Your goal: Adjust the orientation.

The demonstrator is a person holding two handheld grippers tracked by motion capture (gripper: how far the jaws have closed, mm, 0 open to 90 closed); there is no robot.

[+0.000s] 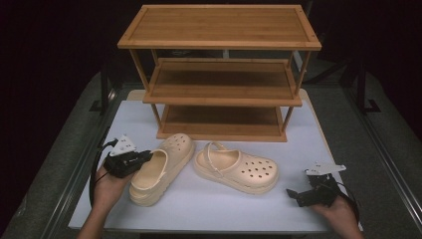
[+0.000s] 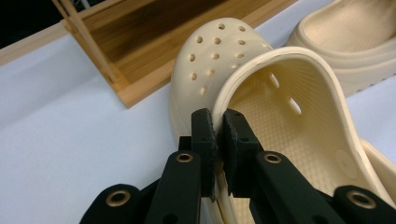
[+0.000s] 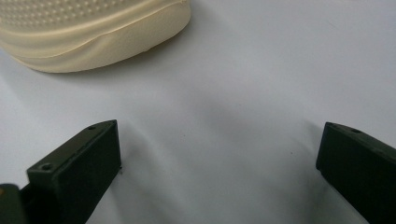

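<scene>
We record two cream foam clogs on the white desk (image 1: 298, 149), just in front of the wooden shoe rack (image 1: 219, 74).

The left clog (image 1: 161, 169) sits sole down, its perforated toe pointing up and right toward the rack's bottom shelf, its heel toward the desk's near edge. The left gripper (image 2: 215, 135) pinches the thin side wall of its opening, one jaw outside, one inside; the dimpled insole shows.

The right clog (image 1: 236, 168) lies sole down, toe with vent holes pointing right, heel strap swung up at its left end. Its heel end lies near the left clog's toe; we cannot tell whether they touch.
</scene>
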